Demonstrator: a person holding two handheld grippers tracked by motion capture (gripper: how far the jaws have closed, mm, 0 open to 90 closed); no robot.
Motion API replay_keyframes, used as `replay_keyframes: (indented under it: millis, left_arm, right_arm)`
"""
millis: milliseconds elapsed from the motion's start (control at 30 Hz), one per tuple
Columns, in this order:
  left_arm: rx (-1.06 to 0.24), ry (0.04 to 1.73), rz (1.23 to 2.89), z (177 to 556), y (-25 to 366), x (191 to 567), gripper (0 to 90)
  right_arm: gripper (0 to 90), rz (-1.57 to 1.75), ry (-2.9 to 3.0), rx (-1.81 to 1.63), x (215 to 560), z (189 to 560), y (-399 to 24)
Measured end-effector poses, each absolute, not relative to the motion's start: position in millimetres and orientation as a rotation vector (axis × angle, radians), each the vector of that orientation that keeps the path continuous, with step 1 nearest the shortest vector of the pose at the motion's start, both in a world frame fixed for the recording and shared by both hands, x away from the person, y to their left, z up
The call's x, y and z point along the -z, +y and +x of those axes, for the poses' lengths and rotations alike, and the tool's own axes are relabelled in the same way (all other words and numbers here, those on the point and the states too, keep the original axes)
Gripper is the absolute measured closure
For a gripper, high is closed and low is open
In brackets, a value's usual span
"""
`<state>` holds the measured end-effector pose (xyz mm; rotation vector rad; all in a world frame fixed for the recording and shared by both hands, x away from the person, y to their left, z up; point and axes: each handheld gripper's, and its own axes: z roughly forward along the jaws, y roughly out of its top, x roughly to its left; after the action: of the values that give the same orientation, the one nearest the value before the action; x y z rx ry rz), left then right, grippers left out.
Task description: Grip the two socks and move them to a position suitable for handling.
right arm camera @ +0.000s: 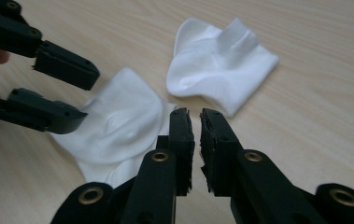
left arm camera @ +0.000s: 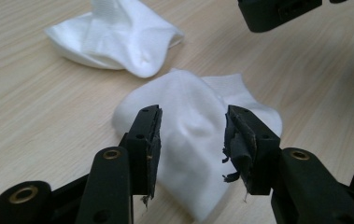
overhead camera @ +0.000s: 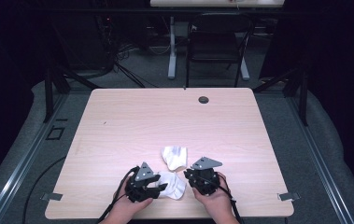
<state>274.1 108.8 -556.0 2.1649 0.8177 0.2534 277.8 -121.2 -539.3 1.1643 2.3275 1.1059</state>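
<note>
Two white socks lie near the front edge of the wooden table (overhead camera: pixel 165 116). The nearer sock (overhead camera: pixel 173 185) (left arm camera: pixel 191 107) (right arm camera: pixel 118 121) is crumpled flat between my two grippers. My left gripper (overhead camera: pixel 159 187) (left arm camera: pixel 192 135) is open, its jaws straddling this sock just above it. The other sock (overhead camera: pixel 174 157) (left arm camera: pixel 114 32) (right arm camera: pixel 216 65) lies a little farther back, apart from both grippers. My right gripper (overhead camera: pixel 191 176) (right arm camera: pixel 197 119) is to the right of the near sock, its jaws shut to a narrow slit with nothing between them.
A dark round grommet (overhead camera: pixel 203 99) sits near the table's far edge. Behind the table stand a black chair (overhead camera: pixel 216 42) and a white desk leg (overhead camera: pixel 172 46). Bare tabletop stretches beyond the socks and to both sides.
</note>
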Motion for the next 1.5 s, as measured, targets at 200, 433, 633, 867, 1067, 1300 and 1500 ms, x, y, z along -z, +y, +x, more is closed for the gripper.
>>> replay_keyframes:
  millis: [200, 433, 633, 867, 1067, 1300, 1500]
  left_arm:
    - [-0.226, 0.809, 2.188, 273.8, 89.7, 561.4, 60.3]
    - [-0.197, 0.814, 2.225, 275.6, 78.4, 569.7, 63.6]
    - [-0.227, 0.815, 2.236, 275.5, 80.2, 573.6, 73.8]
    - [-0.235, 0.822, 2.229, 276.2, 86.6, 570.0, 86.2]
    - [-0.254, 0.825, 2.214, 275.6, 96.2, 561.5, 86.7]
    - [-0.289, 0.876, 2.204, 275.7, 133.2, 547.9, 82.7]
    - [-0.291, 0.947, 2.161, 275.2, 161.1, 549.3, 73.1]
  right_arm:
    - [84.4, 1.152, 2.394, -1.094, 555.3, 274.5, -117.3]
    - [84.4, 1.129, 2.443, -1.091, 566.5, 275.7, -107.5]
    - [86.2, 1.115, 2.477, -1.052, 575.8, 276.9, -105.1]
    - [87.4, 1.115, 2.473, -1.056, 576.4, 277.2, -105.7]
    - [87.4, 1.117, 2.475, -1.057, 576.3, 277.1, -106.4]
    - [87.2, 1.121, 2.473, -1.059, 576.2, 276.7, -106.9]
    - [87.2, 1.120, 2.475, -1.058, 576.1, 276.7, -106.7]
